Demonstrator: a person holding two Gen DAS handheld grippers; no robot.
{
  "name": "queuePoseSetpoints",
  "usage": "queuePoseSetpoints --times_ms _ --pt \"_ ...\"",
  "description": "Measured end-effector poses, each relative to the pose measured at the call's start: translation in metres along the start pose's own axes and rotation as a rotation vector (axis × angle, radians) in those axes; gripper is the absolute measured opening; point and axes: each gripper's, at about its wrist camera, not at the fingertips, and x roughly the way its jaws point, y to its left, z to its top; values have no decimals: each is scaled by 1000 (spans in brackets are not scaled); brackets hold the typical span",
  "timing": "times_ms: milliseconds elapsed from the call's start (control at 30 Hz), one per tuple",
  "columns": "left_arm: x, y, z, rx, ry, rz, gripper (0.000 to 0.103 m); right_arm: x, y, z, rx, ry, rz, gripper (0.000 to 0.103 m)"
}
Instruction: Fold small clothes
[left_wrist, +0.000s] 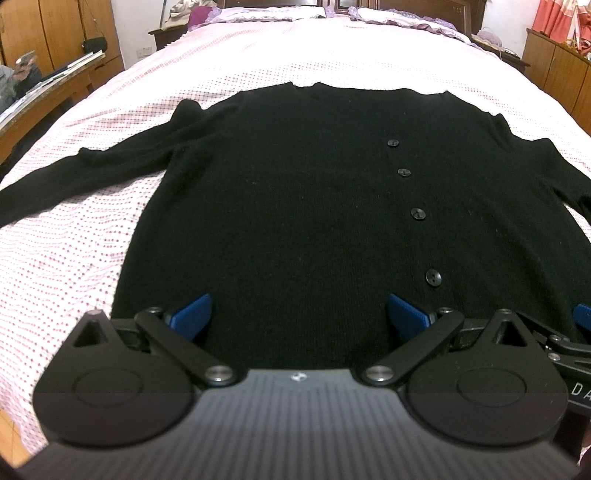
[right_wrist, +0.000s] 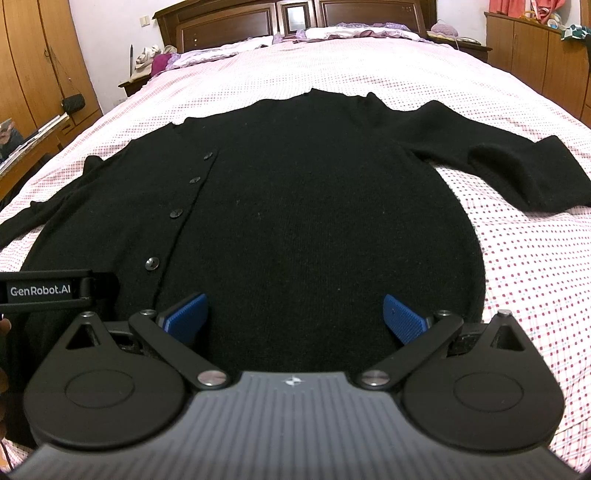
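A home bedroom: bed, headboard, wooden wardrobes.

cardigan: black, black buttons
sheet: white w/ red dots/checks
pads: blue
headboard: dk brown
wardrobe: orange-ish wood

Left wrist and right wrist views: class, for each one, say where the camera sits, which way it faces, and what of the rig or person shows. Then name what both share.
Left wrist: sits on the left gripper at the hem of the black cardigan, facing up the bed toward the pillows; its open blue fingers show.
Right wrist: sits on the right gripper, facing the headboard; its open fingers show.
Shared: the cardigan, its buttons, the bed.
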Motion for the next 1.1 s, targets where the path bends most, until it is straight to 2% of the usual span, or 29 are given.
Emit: queuePoseSetpoints --times_ms 1100 --pt "1 0 -1 3 2 2 103 6 -6 0 36 31 17 103"
